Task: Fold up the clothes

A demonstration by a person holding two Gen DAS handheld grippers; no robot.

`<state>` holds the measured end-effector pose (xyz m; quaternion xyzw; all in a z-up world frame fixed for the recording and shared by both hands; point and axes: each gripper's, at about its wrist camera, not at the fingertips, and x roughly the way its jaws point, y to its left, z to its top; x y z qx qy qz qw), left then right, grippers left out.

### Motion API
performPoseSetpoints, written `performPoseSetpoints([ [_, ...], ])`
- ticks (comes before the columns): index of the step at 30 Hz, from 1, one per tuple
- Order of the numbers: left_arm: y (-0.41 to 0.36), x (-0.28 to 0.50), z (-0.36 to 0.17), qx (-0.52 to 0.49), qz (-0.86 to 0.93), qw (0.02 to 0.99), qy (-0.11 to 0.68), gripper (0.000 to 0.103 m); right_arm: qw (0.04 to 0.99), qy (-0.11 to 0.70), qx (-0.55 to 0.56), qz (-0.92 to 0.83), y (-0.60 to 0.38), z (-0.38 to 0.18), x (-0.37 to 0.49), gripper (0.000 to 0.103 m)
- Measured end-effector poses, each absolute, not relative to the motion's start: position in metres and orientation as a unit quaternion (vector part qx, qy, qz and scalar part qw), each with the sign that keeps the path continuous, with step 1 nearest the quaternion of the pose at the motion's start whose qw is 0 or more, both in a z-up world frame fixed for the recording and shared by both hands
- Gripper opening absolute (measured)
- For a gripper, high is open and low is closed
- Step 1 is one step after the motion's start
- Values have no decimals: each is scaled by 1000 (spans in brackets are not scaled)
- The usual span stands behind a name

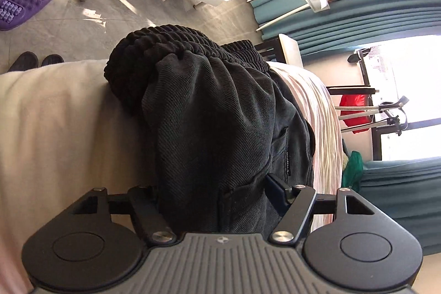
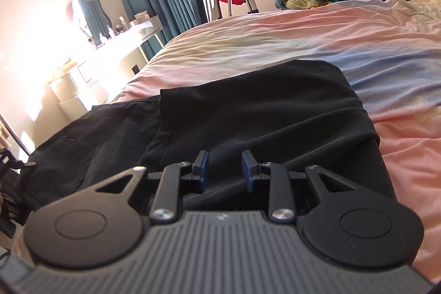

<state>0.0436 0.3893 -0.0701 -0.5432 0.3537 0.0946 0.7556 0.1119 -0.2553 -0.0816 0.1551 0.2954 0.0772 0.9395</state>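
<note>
Left wrist view: the left gripper [image 1: 217,192] had its jaws clamped on a thick bunch of the black trousers [image 1: 215,112] at the bed [image 1: 55,123] edge.

Right wrist view: the right gripper [image 2: 224,170] hovered above the folded trousers [image 2: 248,106], jaws apart, gripping nothing.

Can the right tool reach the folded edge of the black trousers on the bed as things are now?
Probably yes. The right tool hangs just over the black trousers with its jaws apart, and nothing lies between them and the cloth. The bed around is free of obstacles there.
</note>
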Motion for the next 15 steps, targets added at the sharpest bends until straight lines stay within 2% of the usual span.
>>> performPoseSetpoints([
  [11, 400, 20, -68, -566, 118, 763, 289, 58, 932, 334, 108, 90, -229, -100, 127, 30],
  [12, 400, 22, -67, -564, 117, 765, 287, 54, 932, 334, 104, 93, -227, -100, 126, 30],
  [13, 399, 26, -65, -556, 117, 772, 283, 46, 932, 335, 102, 93, -225, -100, 126, 30],
  [15, 392, 37, -56, -531, 120, 791, 279, 41, 932, 337, 100, 93, -224, -101, 127, 30],
])
